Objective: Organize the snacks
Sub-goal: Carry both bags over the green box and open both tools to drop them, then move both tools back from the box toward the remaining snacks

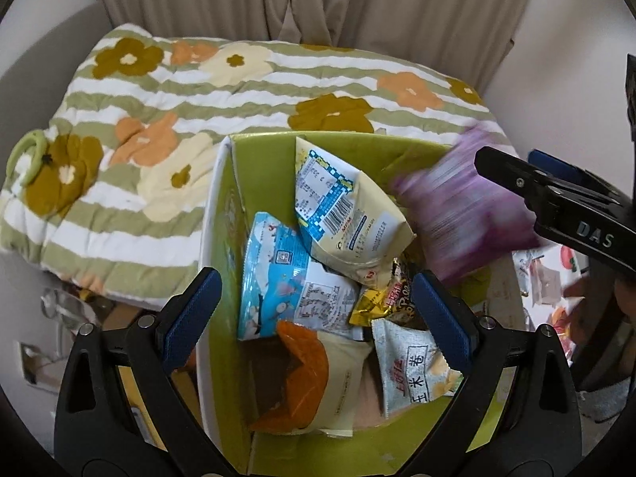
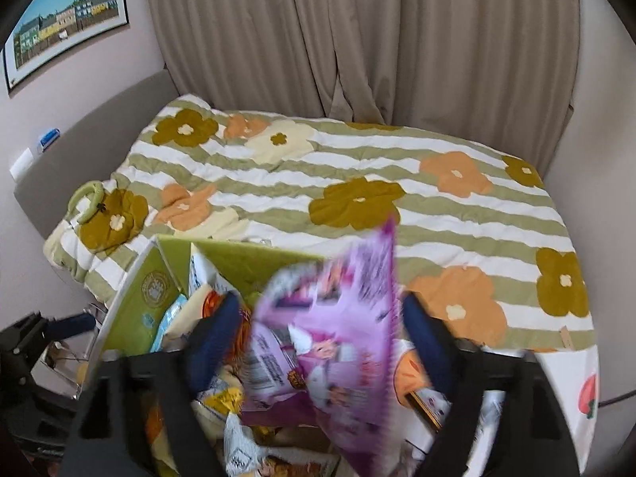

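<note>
A green cardboard box (image 1: 238,417) holds several snack packets: a cream bag with a barcode (image 1: 342,214), a light blue bag (image 1: 274,274), an orange and cream packet (image 1: 314,381) and a pale packet with red lettering (image 1: 413,365). My left gripper (image 1: 318,310) is open and empty just above the box. My right gripper (image 2: 322,330) stands open over the box, with a blurred purple snack bag (image 2: 330,342) between its fingers, not clamped. The purple bag also shows in the left wrist view (image 1: 465,206), at the box's right rim beside the right gripper's finger (image 1: 548,194).
The box stands against a bed with a green-striped flower quilt (image 1: 238,91). Beige curtains (image 2: 357,39) hang behind it. A green ring (image 1: 28,155) lies on the quilt's left corner. More packets lie on a white surface (image 1: 544,274) right of the box.
</note>
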`<state>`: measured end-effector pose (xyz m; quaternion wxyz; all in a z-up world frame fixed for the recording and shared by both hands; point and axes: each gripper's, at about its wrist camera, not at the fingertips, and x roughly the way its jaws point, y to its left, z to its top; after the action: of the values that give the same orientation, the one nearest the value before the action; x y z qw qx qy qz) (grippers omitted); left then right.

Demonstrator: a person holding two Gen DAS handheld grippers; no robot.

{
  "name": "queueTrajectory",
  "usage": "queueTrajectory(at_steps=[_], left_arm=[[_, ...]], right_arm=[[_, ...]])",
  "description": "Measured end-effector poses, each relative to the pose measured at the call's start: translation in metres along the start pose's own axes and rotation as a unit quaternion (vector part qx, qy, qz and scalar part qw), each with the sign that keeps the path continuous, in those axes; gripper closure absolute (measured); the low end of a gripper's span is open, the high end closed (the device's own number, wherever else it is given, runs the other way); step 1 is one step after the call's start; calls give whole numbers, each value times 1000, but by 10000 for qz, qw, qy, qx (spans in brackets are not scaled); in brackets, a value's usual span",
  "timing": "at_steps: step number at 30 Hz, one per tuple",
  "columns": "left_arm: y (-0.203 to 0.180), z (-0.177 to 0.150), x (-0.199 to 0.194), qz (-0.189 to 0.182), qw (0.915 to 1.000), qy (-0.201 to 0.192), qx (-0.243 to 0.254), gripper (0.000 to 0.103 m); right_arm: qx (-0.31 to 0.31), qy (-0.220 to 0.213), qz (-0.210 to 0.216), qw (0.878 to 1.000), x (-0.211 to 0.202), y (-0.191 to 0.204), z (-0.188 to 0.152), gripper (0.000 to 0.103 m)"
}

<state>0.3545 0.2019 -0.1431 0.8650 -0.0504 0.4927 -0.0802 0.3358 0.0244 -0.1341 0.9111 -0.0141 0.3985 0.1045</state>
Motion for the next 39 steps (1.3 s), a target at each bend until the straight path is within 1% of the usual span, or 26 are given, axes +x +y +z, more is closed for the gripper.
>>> queueTrajectory(at_steps=[2,5,9,14,19,20,21,22,23,25,28,33,39], left_arm=[[1,-5,0,46,10000,21,-25,7],[0,-13,0,143,9998,90,-80,7],[-3,-19,-5,113,9997,113,-178,7],[-8,-19,-29,233,9996,-82,-105,7],[-13,-18,-55,273,9994,-233,-19,7],[-16,-19,-60,354,9991,-225,14,7],[-18,-19,-67,443,9985,-307,23,7],[-19,-20,-72,449,9983,-376,34,7],[-21,-21,-78,380,9984,-423,63,7],[-27,-22,-83,242,9989,-397,104,7],[-41,-30,-89,119,9991,-375,187,7],[-74,-55,-99,-95,9991,-374,184,7],[-126,-89,-106,-107,9991,-393,111,7]], right_arm=[[51,-67,97,9999,-2,-2,-2,0],[-15,-14,179,9998,-5,-1,-9,0],[-123,85,256,9996,-13,2,-17,0],[-92,3,362,9993,-36,4,-18,0],[-63,-162,384,9991,-65,7,-19,0],[-40,-185,373,9991,-69,8,-20,0],[-1,-215,343,9992,-76,7,-22,0],[25,-222,309,9993,-81,7,-24,0],[69,-227,252,9994,-88,6,-28,0],[155,-228,182,9995,-98,2,-35,0],[343,-225,173,9990,-114,-11,-45,0],[535,-303,108,9981,-145,-42,-64,0],[614,-391,41,9973,-178,-89,-92,0]])
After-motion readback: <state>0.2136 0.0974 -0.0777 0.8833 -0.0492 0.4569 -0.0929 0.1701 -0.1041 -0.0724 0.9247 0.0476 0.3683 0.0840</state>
